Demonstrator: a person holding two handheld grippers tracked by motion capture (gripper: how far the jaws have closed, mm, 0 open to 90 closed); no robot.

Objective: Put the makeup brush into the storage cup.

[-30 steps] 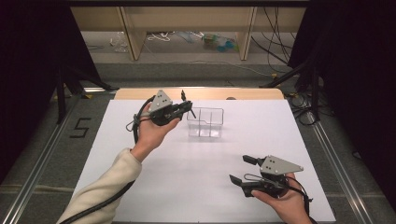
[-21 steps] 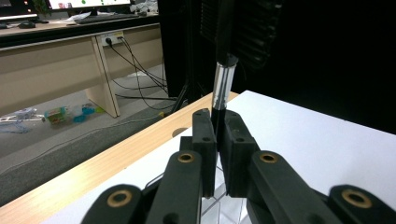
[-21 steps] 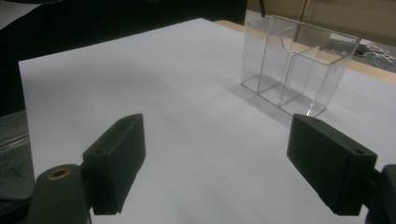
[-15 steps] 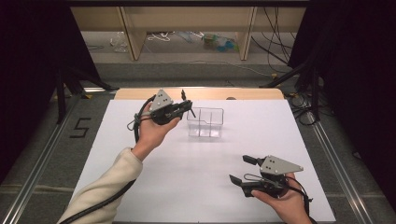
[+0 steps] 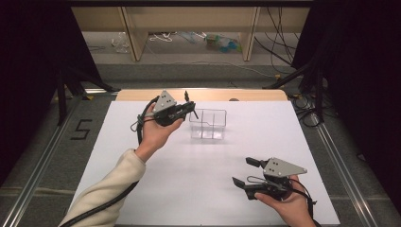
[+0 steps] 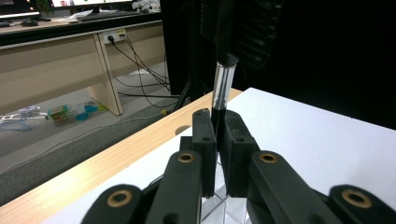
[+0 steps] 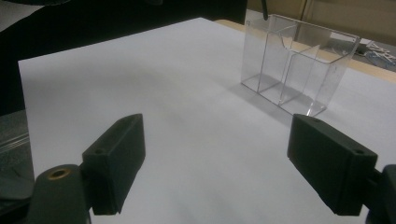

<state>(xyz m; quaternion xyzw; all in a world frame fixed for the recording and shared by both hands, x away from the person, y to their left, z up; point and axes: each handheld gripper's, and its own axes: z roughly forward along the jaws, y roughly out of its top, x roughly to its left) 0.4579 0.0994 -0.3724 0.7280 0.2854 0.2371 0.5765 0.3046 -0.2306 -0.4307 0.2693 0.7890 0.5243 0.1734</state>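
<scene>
My left gripper (image 5: 191, 111) is held above the table just left of a clear plastic box (image 5: 208, 124) with several compartments. It is shut on a thin black and silver pen (image 6: 221, 81), which stands upright between the jaws; in the high view the pen (image 5: 187, 96) sticks up above the gripper. In the left gripper view the box's rim shows just under the left gripper (image 6: 218, 140). My right gripper (image 5: 243, 171) rests low at the table's near right, open with nothing between its jaws. In its own view the right gripper (image 7: 217, 149) faces the box (image 7: 299, 65) across bare white table.
The white tabletop (image 5: 189, 179) ends in a wooden strip (image 5: 203, 94) at the far edge. Beyond it are floor cables and a wooden shelf unit (image 5: 189, 28). Dark curtains stand at both sides.
</scene>
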